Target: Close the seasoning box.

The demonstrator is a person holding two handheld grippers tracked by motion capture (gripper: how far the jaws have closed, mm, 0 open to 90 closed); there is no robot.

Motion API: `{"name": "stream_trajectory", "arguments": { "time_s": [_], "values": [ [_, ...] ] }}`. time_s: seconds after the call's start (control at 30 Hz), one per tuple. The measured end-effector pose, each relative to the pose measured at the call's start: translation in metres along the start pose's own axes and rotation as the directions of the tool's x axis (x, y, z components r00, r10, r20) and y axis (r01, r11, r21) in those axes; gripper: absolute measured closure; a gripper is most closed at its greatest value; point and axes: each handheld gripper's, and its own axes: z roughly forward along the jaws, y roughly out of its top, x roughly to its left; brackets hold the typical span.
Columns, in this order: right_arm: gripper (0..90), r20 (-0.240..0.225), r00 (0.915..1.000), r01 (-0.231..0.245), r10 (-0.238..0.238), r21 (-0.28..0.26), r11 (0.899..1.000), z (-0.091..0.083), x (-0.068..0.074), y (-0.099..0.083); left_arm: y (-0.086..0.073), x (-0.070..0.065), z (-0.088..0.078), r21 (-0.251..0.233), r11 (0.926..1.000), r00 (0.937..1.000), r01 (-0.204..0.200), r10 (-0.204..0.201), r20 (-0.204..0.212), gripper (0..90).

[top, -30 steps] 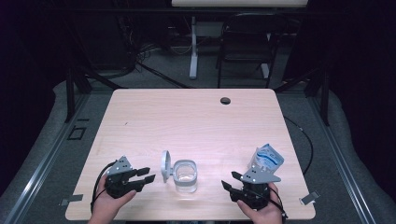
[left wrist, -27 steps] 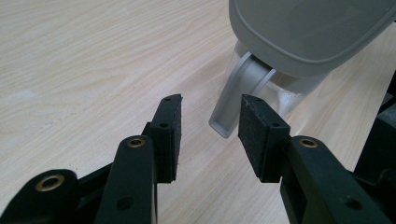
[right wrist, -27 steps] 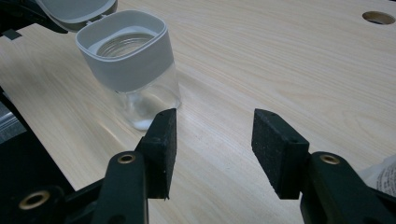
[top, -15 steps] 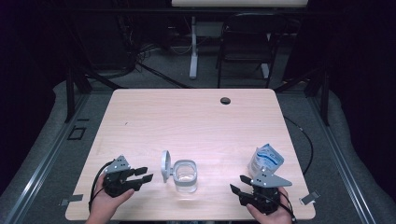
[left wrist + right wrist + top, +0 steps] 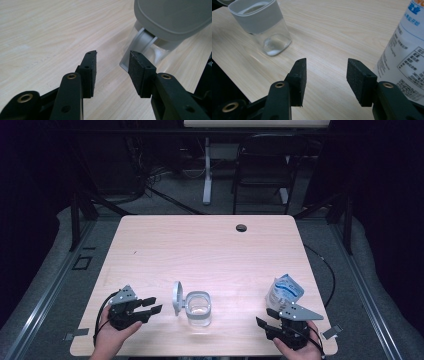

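One clear jar [image 5: 198,308], one pouch [image 5: 285,290], one table [image 5: 200,250].

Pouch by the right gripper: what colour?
White pouch with blue printed text and boxes; clearest in the right gripper view.

Clear container [image 5: 198,308] between two grippers

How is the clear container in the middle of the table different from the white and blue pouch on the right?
The container is see-through plastic with a grey band near its rim; the pouch is white and blue with printed text. The container stands open, its grey lid flipped up at one side, while the pouch has no lid to be seen. The container is squat; the pouch rises taller. Both stand upright on the wooden table, and neither is held.
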Motion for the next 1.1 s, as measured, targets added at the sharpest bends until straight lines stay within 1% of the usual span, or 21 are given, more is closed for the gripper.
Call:
{"name": "stream_trajectory", "arguments": {
  "time_s": [0.13,0.17,0.23,0.3,0.33,0.43,0.53,0.6,0.63,0.7,0.77,0.83,0.87,0.9,0.97,1.1],
  "values": [
    [50.9,0.021,0.9997,-0.008,0.008,-0.002,1.0,-0.002,-0.001,-0.003,0.003,0.005,-0.004,-0.017,0.9998,0.9998,0.013,-0.013,-0.013,58.5],
    [51.1,0.024,0.9997,-0.004,0.004,0.004,1.0,-0.004,-0.002,-0.003,0.003,0.007,-0.005,-0.017,0.9997,0.9997,0.017,-0.017,-0.019,58.5],
    [51.8,0.028,0.9995,-0.016,0.016,0.002,1.0,-0.006,-0.002,-0.005,0.004,0.01,-0.006,-0.025,0.9993,0.9993,0.027,-0.028,-0.025,58.4],
    [52.0,0.029,0.9995,-0.015,0.015,0.008,1.0,-0.008,-0.003,-0.006,0.005,0.012,-0.006,-0.035,0.9988,0.9989,0.036,-0.037,-0.029,58.3],
    [52.2,0.034,0.9992,-0.022,0.022,0.002,1.0,-0.009,-0.003,-0.007,0.006,0.013,-0.007,-0.027,0.9991,0.9989,0.034,-0.035,-0.031,58.3],
    [52.3,0.042,0.9988,-0.024,0.024,0.008,1.0,-0.012,-0.004,-0.009,0.007,0.014,-0.005,-0.04,0.9985,0.9988,0.038,-0.039,-0.03,58.3],
    [52.5,0.056,0.998,-0.028,0.027,0.016,0.999,-0.016,-0.005,-0.012,0.009,0.014,-0.004,-0.031,0.9989,0.999,0.034,-0.035,-0.028,58.3],
    [53.3,0.056,0.9978,-0.036,0.035,0.011,0.999,-0.018,-0.007,-0.013,0.01,0.014,-0.002,-0.038,0.9986,0.9989,0.036,-0.037,-0.028,58.2],
    [53.4,0.062,0.9974,-0.039,0.037,0.019,0.999,-0.02,-0.008,-0.014,0.01,0.014,-0.001,-0.034,0.9989,0.999,0.033,-0.034,-0.028,58.2],
    [53.4,0.066,0.9967,-0.048,0.048,0.01,0.999,-0.022,-0.011,-0.016,0.01,0.013,0.001,-0.028,0.999,0.9991,0.034,-0.035,-0.026,58.3],
    [53.4,0.079,0.9957,-0.051,0.049,0.019,0.999,-0.025,-0.013,-0.017,0.01,0.013,0.001,-0.023,0.9994,0.9992,0.024,-0.025,-0.031,58.2],
    [53.4,0.087,0.9944,-0.061,0.06,0.017,0.998,-0.026,-0.015,-0.018,0.01,0.014,0.001,-0.02,0.9995,0.9993,0.024,-0.024,-0.029,58.2],
    [53.1,0.095,0.9935,-0.066,0.063,0.024,0.998,-0.028,-0.016,-0.017,0.009,0.014,0.001,-0.025,0.9993,0.9991,0.029,-0.03,-0.032,58.2],
    [52.3,0.105,0.9924,-0.069,0.065,0.037,0.997,-0.029,-0.018,-0.016,0.009,0.014,0.0,-0.019,0.9994,0.9991,0.028,-0.028,-0.032,58.2],
    [50.8,0.118,0.9908,-0.073,0.065,0.059,0.996,-0.032,-0.02,-0.014,0.008,0.014,0.0,-0.029,0.9989,0.9988,0.036,-0.037,-0.032,58.3],
    [47.6,0.152,0.9853,-0.089,0.078,0.064,0.994,-0.036,-0.025,-0.014,0.008,0.015,-0.001,-0.022,0.9992,0.9988,0.035,-0.036,-0.034,58.2]
  ]
}}
